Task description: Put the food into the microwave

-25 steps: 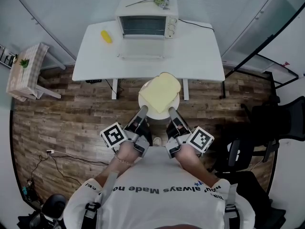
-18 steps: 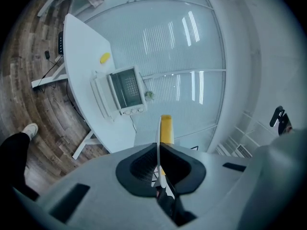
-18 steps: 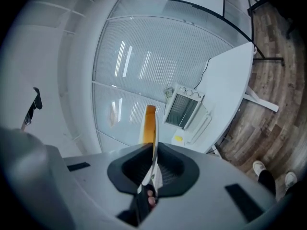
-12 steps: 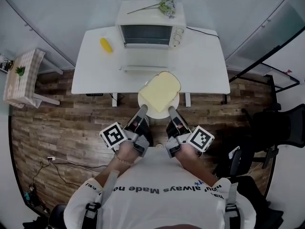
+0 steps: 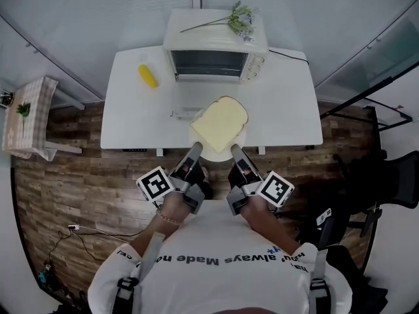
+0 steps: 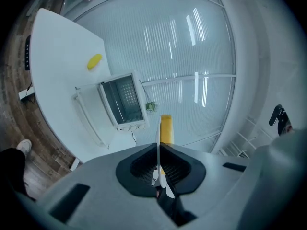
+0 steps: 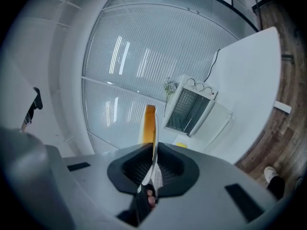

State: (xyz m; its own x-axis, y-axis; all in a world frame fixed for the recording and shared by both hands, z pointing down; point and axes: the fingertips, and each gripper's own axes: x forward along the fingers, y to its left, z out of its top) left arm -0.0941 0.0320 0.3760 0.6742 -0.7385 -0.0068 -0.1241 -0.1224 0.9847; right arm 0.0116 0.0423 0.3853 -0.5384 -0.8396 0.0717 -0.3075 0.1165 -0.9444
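Observation:
A white plate [image 5: 198,136] carries a large pale yellow slice of bread [image 5: 220,122]. In the head view it hangs over the front edge of the white table [image 5: 281,103]. My left gripper [image 5: 196,150] is shut on the plate's near left rim, and my right gripper [image 5: 236,151] is shut on its near right rim. At the table's back stands the microwave [image 5: 213,44], its glass door [image 5: 194,99] folded down open. In the left gripper view the plate [image 6: 159,135] runs edge-on between the jaws, the bread [image 6: 165,127] beside it. The right gripper view shows the plate [image 7: 154,150] and bread [image 7: 149,123] the same way.
A yellow corn cob [image 5: 148,76] lies on the table left of the microwave. A flower sprig [image 5: 238,19] rests on the microwave's top. A small checked side table [image 5: 26,118] stands at the left, a black chair [image 5: 386,175] at the right. Glass walls close in behind the table.
The table and microwave have come nearer. The plate with the bread, held by both grippers, has moved from over the floor to over the table's front edge.

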